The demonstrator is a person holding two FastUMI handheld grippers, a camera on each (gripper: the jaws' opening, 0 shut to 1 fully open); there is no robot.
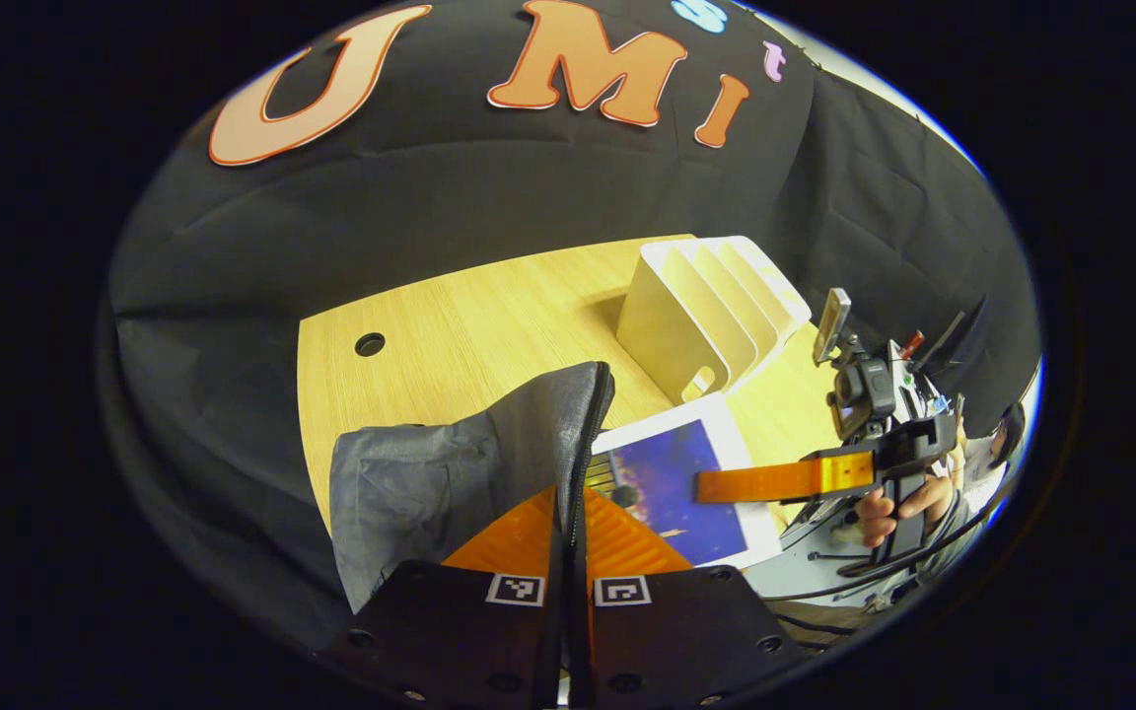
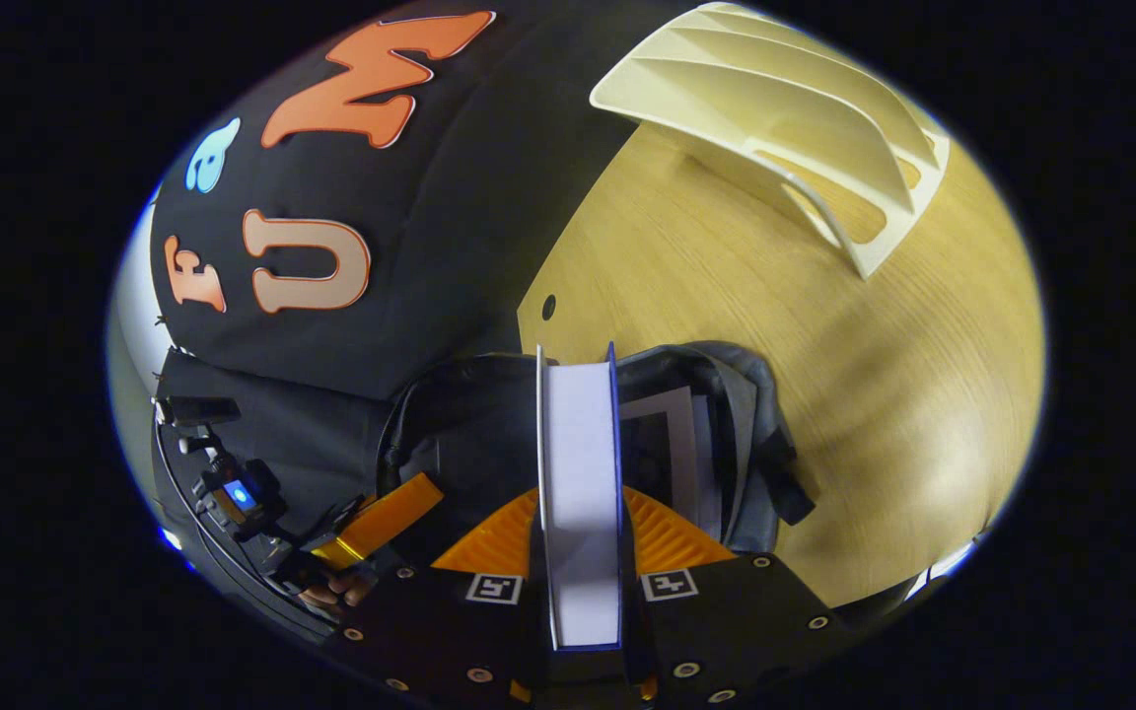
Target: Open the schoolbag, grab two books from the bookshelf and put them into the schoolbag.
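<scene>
The left tool (image 1: 568, 513) is closed on the zippered rim of the grey fabric schoolbag (image 1: 450, 473), both fingers pressing the edge and holding it raised off the light wood-grain tabletop (image 1: 489, 325). In the right gripper view, the right tool (image 2: 578, 532) is clamped on a thick book with a blue cover and white page block (image 2: 578, 463), held spine-down with its leading edge at the mouth of the schoolbag (image 2: 745, 414). The left tool (image 2: 381, 523) appears there at lower left, gripping the bag rim, with a hand (image 2: 336, 590) behind it.

In the left gripper view, the book (image 1: 676, 483) shows its blue cover just beside the raised bag edge, with the right tool (image 1: 726, 485) and the person's hand (image 1: 898, 508) behind it.

A second book, pale-covered (image 2: 672, 444), stands inside the bag just beside the held book.

The cream plastic bookshelf with slanted dividers (image 1: 706, 316) stands on the tabletop beyond the bag, well apart from it; bare wood lies between them. A round cable hole (image 1: 369, 344) sits near the far tabletop edge. The bag fabric is soft and creased; the bookshelf (image 2: 785, 118) is rigid and smooth.
</scene>
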